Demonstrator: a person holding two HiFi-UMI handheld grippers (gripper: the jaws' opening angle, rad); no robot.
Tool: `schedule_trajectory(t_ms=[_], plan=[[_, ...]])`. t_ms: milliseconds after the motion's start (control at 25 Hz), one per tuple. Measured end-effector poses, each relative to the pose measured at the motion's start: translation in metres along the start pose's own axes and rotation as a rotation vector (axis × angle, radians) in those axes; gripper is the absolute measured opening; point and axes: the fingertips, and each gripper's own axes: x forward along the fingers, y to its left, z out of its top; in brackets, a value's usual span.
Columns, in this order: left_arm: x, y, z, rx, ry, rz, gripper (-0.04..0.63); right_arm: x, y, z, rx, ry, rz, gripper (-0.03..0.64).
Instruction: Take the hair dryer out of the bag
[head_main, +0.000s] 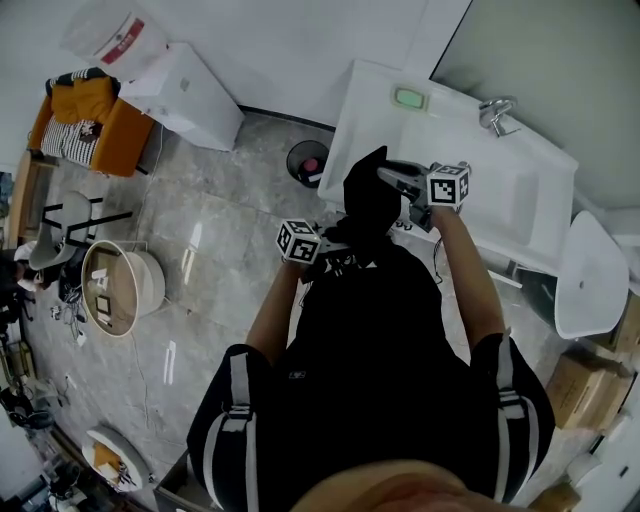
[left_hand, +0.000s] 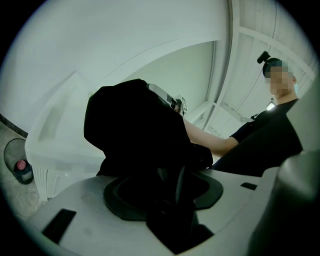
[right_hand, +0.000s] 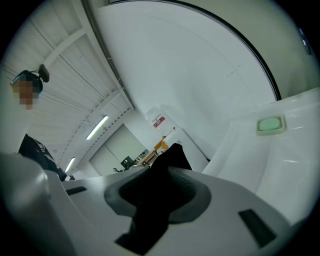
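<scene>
A black cloth bag (head_main: 368, 195) hangs in the air in front of the person, just before the white washbasin counter (head_main: 520, 190). My left gripper (head_main: 335, 245) grips its lower left part; in the left gripper view black fabric (left_hand: 135, 130) fills the space between the jaws. My right gripper (head_main: 392, 178) holds the bag's upper right edge, and black fabric (right_hand: 167, 165) runs through its jaws too. The right gripper's grey tip (left_hand: 167, 97) shows at the bag's top. No hair dryer is visible; the bag hides its contents.
The counter carries a tap (head_main: 497, 112) and a green soap (head_main: 410, 98). A dark waste bin (head_main: 307, 160) stands on the tiled floor by the counter's left end. A white cabinet (head_main: 185, 95), an orange chair (head_main: 90, 125) and a round tub (head_main: 120, 285) lie further left.
</scene>
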Motion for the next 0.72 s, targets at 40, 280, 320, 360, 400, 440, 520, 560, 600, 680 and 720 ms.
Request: schedule_trajectory(t_ms=[40, 280, 320, 360, 400, 440, 520, 560, 600, 680, 720], plan=[[0.000, -0.001, -0.003, 0.002, 0.005, 0.003, 0.192, -0.001, 0.002, -0.005, 0.003, 0.013, 0.004, 0.129], [-0.006, -0.007, -0.011, -0.003, -0.001, 0.004, 0.192, -0.018, 0.006, 0.008, 0.064, -0.073, 0.020, 0.072], [-0.007, -0.008, -0.013, -0.005, -0.004, 0.007, 0.192, -0.023, 0.003, 0.012, 0.055, -0.087, 0.003, 0.072], [-0.007, -0.008, -0.014, -0.007, -0.006, 0.011, 0.192, -0.031, -0.002, 0.018, 0.046, -0.102, -0.015, 0.072], [-0.007, -0.009, -0.015, -0.008, -0.008, 0.015, 0.192, -0.039, -0.007, 0.025, 0.041, -0.122, -0.031, 0.072], [-0.007, -0.009, -0.015, -0.009, -0.010, 0.020, 0.192, -0.047, -0.013, 0.032, 0.038, -0.144, -0.045, 0.072], [-0.006, -0.010, -0.015, -0.012, -0.017, 0.026, 0.192, -0.064, -0.024, 0.049, 0.027, -0.184, -0.071, 0.072], [-0.006, -0.010, -0.015, -0.013, -0.020, 0.027, 0.192, -0.071, -0.029, 0.057, 0.019, -0.201, -0.084, 0.072], [-0.005, -0.011, -0.015, -0.014, -0.023, 0.028, 0.192, -0.079, -0.034, 0.065, 0.011, -0.218, -0.096, 0.072], [-0.002, -0.013, -0.015, -0.016, -0.025, 0.031, 0.192, -0.093, -0.042, 0.079, -0.002, -0.246, -0.108, 0.072], [0.000, -0.013, -0.014, -0.017, -0.027, 0.034, 0.192, -0.100, -0.046, 0.085, -0.007, -0.257, -0.113, 0.072]])
